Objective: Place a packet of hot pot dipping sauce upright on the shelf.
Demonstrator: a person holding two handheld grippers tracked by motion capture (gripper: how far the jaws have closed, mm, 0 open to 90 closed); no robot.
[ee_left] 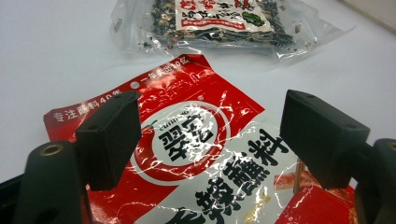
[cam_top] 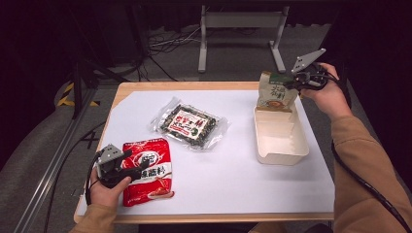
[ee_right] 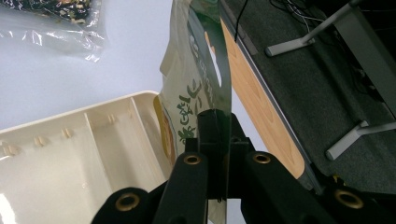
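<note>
A green and cream pouch (cam_top: 277,92) with printed lettering hangs upright, pinched at its top edge by the right claw (cam_top: 297,83), whose jaws are closed tight on it. Directly beneath, its bottom edge dips into the far end of a cream tray (cam_top: 282,145). The left claw (ee_left: 210,140), jaws wide apart, hovers over a red packet (cam_top: 145,170) on the desk (cam_top: 233,184).

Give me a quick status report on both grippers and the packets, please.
Right gripper shut on green pouch, held upright over the tray's far end. Left gripper open over red packet. Clear seaweed bag lies between, not blocking.
</note>
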